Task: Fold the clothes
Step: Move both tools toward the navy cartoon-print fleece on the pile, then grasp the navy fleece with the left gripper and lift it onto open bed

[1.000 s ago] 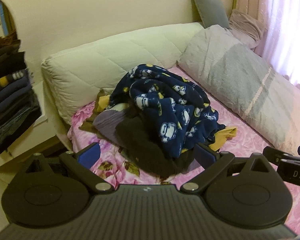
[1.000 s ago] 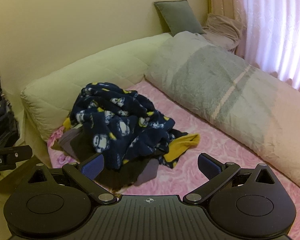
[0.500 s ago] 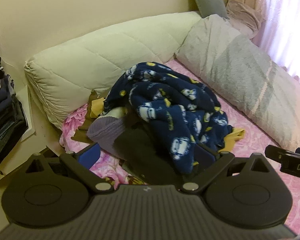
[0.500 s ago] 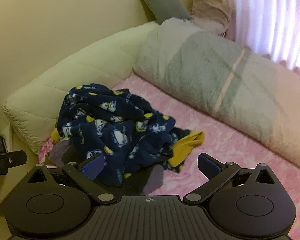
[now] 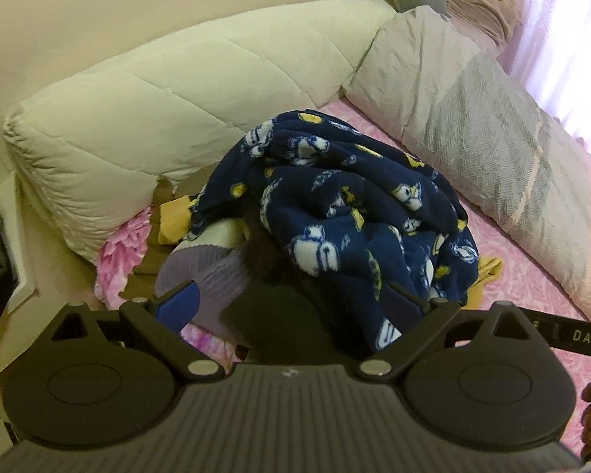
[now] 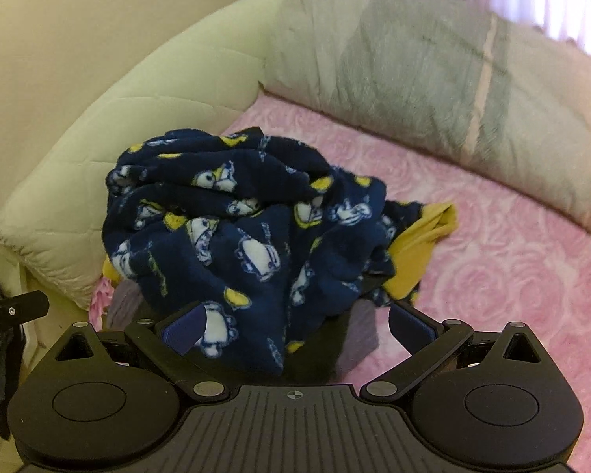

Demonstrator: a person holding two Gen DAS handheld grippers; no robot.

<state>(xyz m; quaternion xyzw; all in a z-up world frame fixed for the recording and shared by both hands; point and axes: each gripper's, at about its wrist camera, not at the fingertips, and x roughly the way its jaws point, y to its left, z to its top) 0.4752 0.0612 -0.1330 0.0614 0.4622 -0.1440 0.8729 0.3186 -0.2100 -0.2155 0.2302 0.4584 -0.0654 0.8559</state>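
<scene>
Now both black two-finger grippers, left [image 5: 291, 303] and right [image 6: 297, 329], are hovering wide open and empty over the navy cartoon-print fleece garment [image 6: 232, 224] heaped on the pink rose-patterned bed [image 6: 492, 260]

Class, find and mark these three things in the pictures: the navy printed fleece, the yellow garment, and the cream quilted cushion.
navy printed fleece [image 6: 248, 228], right wrist view, middle of the crumpled top.
yellow garment [image 6: 417, 244], right wrist view, the fold sticking out on the right.
cream quilted cushion [image 5: 169, 106], left wrist view, its front face.
</scene>
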